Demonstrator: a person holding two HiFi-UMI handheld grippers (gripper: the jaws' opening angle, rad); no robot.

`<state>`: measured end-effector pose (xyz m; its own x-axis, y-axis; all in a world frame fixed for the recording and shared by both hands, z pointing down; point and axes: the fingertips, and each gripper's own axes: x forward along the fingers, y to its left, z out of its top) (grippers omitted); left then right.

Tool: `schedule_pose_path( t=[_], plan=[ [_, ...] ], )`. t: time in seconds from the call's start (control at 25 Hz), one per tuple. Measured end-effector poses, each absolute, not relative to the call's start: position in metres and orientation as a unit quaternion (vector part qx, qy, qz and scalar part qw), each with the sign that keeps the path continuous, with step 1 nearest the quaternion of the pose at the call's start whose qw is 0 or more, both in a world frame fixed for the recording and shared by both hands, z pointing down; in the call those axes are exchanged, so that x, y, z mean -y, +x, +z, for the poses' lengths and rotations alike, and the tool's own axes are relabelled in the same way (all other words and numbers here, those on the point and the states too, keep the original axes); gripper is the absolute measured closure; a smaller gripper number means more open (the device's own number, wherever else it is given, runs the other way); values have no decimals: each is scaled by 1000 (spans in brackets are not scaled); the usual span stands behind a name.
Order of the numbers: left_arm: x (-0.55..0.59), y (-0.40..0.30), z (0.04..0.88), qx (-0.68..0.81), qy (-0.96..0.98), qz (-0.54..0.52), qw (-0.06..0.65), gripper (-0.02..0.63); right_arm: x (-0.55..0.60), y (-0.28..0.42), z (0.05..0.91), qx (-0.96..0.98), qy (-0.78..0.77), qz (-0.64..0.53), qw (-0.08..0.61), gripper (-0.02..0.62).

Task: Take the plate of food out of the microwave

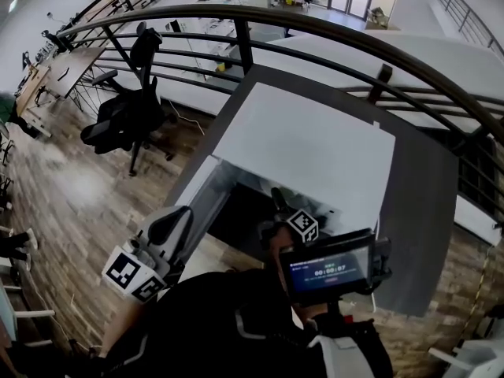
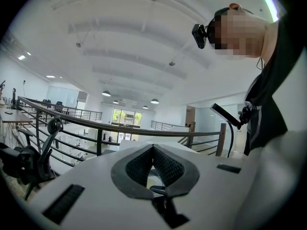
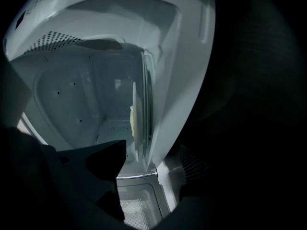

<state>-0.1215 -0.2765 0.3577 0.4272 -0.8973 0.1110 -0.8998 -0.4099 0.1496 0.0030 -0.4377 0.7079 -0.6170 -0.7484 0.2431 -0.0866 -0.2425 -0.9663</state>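
Note:
The white microwave [image 1: 307,148] stands on a grey table [image 1: 425,211], its door [image 1: 203,199] swung open to the left. My right gripper [image 1: 276,205] reaches into the dark cavity. In the right gripper view the picture is turned sideways: the plate [image 3: 136,114] shows edge-on with pale yellow food [image 3: 131,120] on it, resting on the glass turntable [image 3: 147,104]. My right gripper [image 3: 148,162] is open, its dark jaws standing either side of the plate's near rim without closing on it. My left gripper [image 1: 175,220] [image 2: 153,150] is held outside, low left, shut and empty.
The cavity's white walls [image 3: 72,95] lie close around the right gripper. A curved metal railing [image 1: 339,38] runs behind the table. A black office chair [image 1: 126,116] stands on the wood floor at left. A phone [image 1: 327,270] is mounted on the right gripper.

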Motion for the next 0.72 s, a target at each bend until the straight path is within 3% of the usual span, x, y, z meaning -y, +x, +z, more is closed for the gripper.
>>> schedule_pose_path(
  t=[0.28,0.4,0.72],
  plan=[
    [278,-125,359,548,832,13,92,604,451,8,710,-534,-366,-713,269,248],
    [275,-125,358,550,830,16,94,604,447,10,712,-520,-377,-719,264,310],
    [273,-126,361,552,828,13,95,604,443,13,717,-505,-387,-723,269,350]
  ],
)
